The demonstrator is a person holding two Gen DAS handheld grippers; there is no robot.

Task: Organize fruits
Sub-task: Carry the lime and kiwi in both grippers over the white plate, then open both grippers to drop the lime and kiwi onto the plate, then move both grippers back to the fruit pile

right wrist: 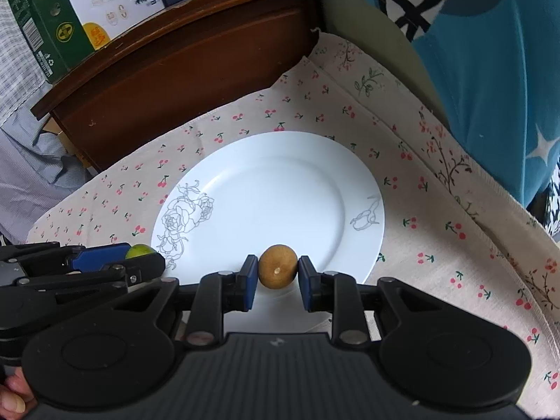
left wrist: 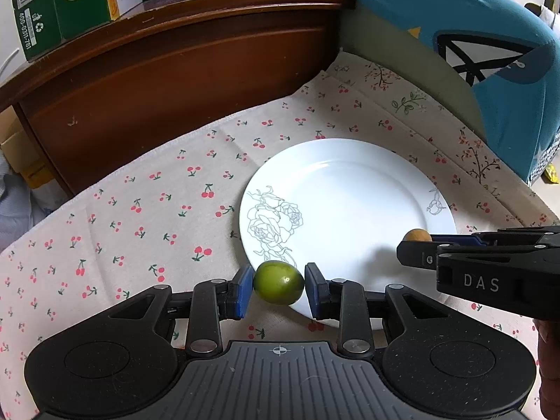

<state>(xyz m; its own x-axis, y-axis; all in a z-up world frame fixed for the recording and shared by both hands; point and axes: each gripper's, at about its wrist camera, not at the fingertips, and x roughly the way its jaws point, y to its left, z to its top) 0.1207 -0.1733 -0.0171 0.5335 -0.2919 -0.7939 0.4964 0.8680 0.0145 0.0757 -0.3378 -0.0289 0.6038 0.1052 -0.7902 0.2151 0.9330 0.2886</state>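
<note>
Left wrist: one green fruit [left wrist: 278, 282], one plate [left wrist: 350, 175]

Home setting, likely bedroom, dark wooden headboard-like panel [left wrist: 168, 80], cherry-print cloth [left wrist: 147, 217] spread under a white rose-patterned plate [right wrist: 266, 189], milk cartons [right wrist: 80, 10] stacked on the ledge, blue printed bedding [left wrist: 490, 52] alongside

You are working over a cherry-print cloth [left wrist: 147, 210] spread flat on the supporting surface. One white plate [right wrist: 315, 161] with grey rose line-work lies directly on it. A second floral-print cloth [right wrist: 465, 189] lies at the plate's 3 o'clock, overlapping the first.
</note>
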